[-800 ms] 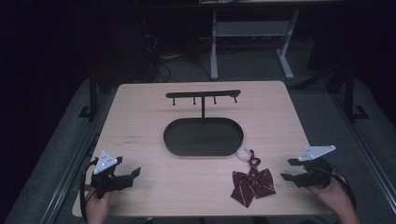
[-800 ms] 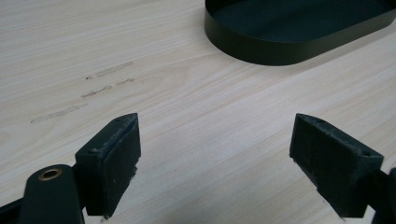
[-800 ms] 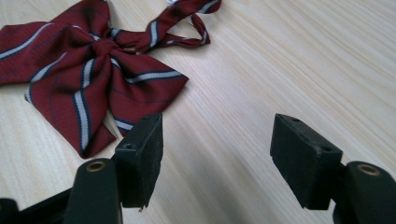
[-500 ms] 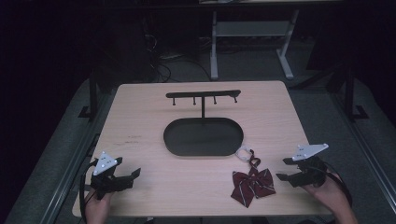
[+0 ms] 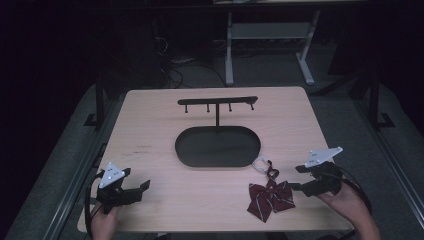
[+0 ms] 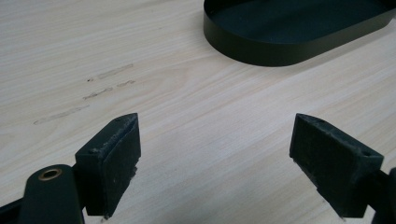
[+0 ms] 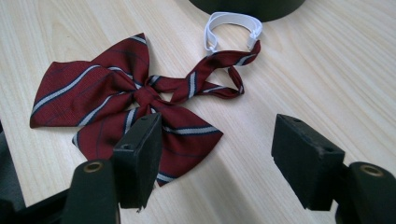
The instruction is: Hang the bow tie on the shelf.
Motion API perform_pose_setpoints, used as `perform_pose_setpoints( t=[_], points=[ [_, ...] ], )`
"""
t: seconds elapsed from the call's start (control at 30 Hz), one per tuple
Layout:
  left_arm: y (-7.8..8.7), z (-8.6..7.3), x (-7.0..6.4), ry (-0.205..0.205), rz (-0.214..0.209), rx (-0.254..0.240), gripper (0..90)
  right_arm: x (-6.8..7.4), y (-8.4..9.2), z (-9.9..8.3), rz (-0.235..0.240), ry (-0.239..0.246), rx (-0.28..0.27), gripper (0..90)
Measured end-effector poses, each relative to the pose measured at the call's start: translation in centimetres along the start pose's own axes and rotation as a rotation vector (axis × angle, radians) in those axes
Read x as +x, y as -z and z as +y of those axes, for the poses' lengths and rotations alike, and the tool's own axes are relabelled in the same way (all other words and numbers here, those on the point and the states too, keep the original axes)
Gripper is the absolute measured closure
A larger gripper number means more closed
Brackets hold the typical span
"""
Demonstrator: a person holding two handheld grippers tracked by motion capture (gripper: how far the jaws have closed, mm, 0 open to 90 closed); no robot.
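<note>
A: Where is the bow tie point(image 7: 126, 105) lying?

B: Flat on the wooden table point(image 5: 150, 125), near the front edge on the right side. It is dark red with thin pale stripes, and its narrow neck strap runs up to a white elastic loop point(image 7: 232, 29) that lies just beside the rim of the black oval tray point(image 5: 218, 147).

A: Any writing or label on it?

B: None that I can read, on the bow tie or on anything around it.

A: And the right gripper point(image 5: 296, 178)?

B: It is just to the right of the bow tie, jaws spread wide with nothing between them. In the right gripper view the left jaw sits in front of the lower wing of the bow; whether it touches the cloth I cannot tell.

A: What is in the tray?

B: Nothing; its dark floor is bare. A thin post rises from its far side and carries a black bar with four small pegs point(image 5: 218, 101), and nothing hangs on them.

A: The left gripper point(image 5: 142, 189)?

B: Well apart from the bow tie, at the front left corner of the table, held in a hand point(image 5: 102, 222). Its jaws stand open over bare wood, gripping nothing. The left gripper view shows a few faint scuff marks point(image 6: 84, 98) on the table, and the tray's wall farther off
</note>
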State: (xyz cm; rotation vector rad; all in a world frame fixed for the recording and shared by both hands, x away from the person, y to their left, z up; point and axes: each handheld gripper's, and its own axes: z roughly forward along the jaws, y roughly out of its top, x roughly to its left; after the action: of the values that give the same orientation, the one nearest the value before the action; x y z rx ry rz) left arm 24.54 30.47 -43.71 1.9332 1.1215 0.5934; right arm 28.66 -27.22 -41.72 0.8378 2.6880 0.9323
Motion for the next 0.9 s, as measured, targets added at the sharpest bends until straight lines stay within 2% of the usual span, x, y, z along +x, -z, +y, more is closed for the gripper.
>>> perform_pose_setpoints(
  t=[0.3,0.43,0.47,0.53,0.57,0.73,0.83,0.9],
  points=[
    [0.2,0.0,0.0,0.003,-0.002,-0.013,16.1,0.4,-0.1,2.2,0.009,0.031,0.027,34.5],
    [0.2,0.0,0.0,-0.003,-0.007,-0.012,16.1,0.5,0.0,3.2,-0.007,0.058,0.019,38.7],
    [0.3,0.0,0.0,-0.004,-0.010,-0.011,16.1,0.4,0.0,3.5,-0.003,0.053,0.026,39.0],
    [0.4,0.1,0.0,-0.011,-0.010,-0.003,16.1,0.4,-0.2,4.1,-0.014,0.075,0.048,40.5],
    [0.3,0.1,-0.1,-0.005,-0.013,-0.017,16.1,0.3,-0.4,4.5,-0.010,0.078,0.059,41.1],
    [0.3,0.2,-0.2,-0.011,-0.015,-0.007,16.1,-0.4,-1.3,5.9,-0.004,0.108,0.103,44.8],
    [0.3,0.2,-0.2,-0.007,-0.014,-0.011,16.1,-0.9,-2.0,6.7,0.016,0.132,0.111,46.2],
    [0.3,0.1,-0.2,-0.007,-0.012,-0.013,16.1,-1.3,-2.5,7.2,0.023,0.126,0.131,46.2]
  ],
)
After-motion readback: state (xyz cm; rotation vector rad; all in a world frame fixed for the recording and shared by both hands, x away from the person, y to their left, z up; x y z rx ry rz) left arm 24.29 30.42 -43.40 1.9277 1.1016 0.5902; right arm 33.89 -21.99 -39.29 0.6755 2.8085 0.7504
